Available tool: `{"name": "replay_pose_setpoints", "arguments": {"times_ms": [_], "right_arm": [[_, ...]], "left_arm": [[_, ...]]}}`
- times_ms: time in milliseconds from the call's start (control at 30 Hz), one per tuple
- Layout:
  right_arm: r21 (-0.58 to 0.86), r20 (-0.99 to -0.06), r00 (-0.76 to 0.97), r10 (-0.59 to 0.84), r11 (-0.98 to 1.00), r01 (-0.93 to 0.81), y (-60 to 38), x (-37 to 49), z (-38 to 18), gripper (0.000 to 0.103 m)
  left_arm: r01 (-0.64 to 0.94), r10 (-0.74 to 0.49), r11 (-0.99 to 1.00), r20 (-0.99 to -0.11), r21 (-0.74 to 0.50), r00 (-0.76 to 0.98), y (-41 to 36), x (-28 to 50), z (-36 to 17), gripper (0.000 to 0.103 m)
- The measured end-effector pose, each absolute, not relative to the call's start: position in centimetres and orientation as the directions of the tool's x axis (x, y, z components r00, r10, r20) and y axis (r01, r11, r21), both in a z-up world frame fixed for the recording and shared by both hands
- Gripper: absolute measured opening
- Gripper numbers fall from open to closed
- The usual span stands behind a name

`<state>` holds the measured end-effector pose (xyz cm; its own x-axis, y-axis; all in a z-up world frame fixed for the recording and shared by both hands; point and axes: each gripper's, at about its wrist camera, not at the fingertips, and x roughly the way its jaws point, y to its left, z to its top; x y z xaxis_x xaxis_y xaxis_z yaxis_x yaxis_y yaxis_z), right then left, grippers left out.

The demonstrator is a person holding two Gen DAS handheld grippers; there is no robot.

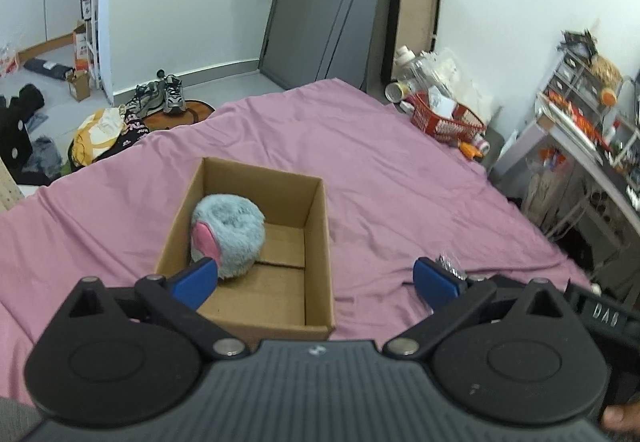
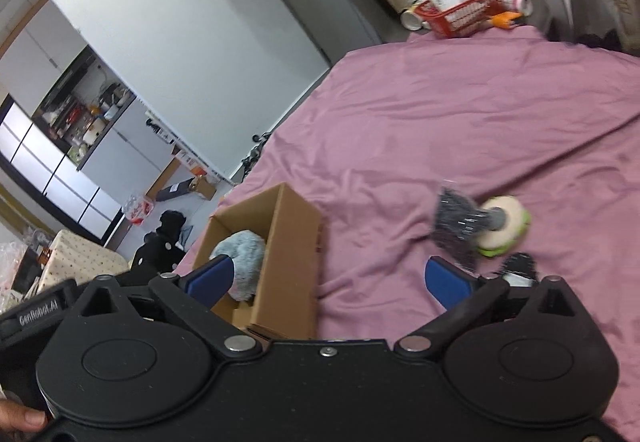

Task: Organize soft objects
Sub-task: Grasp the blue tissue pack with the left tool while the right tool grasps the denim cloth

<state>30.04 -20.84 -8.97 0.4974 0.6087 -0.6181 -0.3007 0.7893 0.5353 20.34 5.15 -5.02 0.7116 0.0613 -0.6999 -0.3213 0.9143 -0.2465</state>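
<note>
An open cardboard box (image 1: 316, 226) (image 2: 292, 242) stands on the pink bedsheet (image 1: 380, 170) (image 2: 440, 114). A fluffy grey-blue plush ball with a pink ear (image 1: 228, 234) (image 2: 242, 262) lies inside it, at the left wall. My left gripper (image 1: 316, 278) is open above the box's near end, nothing between its blue pads. My right gripper (image 2: 330, 280) is open too, over the box's right wall and the sheet, empty. To its right on the sheet lies a cream and green round soft toy (image 2: 504, 230) with a dark glittery piece (image 2: 456, 226); a small black item (image 2: 518, 268) lies near the right pad.
A red basket (image 1: 448, 118) (image 2: 468, 12) with bottles and cans sits at the bed's far corner. Shoes (image 1: 168, 98) and bags lie on the floor to the left. A cluttered shelf unit (image 1: 588, 114) stands to the right of the bed.
</note>
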Motion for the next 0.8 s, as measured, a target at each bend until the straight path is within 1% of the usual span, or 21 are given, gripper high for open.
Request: {"name": "replay_pose_setpoints", "arguments": {"times_ms": [233,400,600,700,800], "right_arm": [[0.561,-0.617,0.506,0.603,0.788,-0.254,-24.0,29.2,-10.0,0.103],[0.581,-0.633,0.494,0.596,0.788,-0.205,-25.8,28.4,-11.2,0.103],[0.602,-0.659,0.455,0.599,0.783,-0.159,-26.7,27.7,-12.9,0.103],[0.604,-0.675,0.437,0.595,0.785,-0.137,-26.9,27.5,-13.6,0.101],[0.613,-0.687,0.416,0.596,0.783,-0.109,-27.3,27.5,-14.4,0.096]], "left_arm": [[-0.318,0.068,0.926,-0.741,-0.202,0.668,1.8,19.3,-5.7,0.103],[-0.316,0.088,0.934,-0.750,-0.167,0.656,-0.2,18.5,-6.1,0.103],[-0.323,0.080,0.930,-0.758,-0.178,0.647,-2.2,17.9,-7.4,0.102],[-0.325,0.074,0.928,-0.766,-0.181,0.639,-3.1,17.8,-8.1,0.102],[-0.329,0.068,0.926,-0.776,-0.185,0.627,-3.9,17.7,-9.0,0.101]]}}
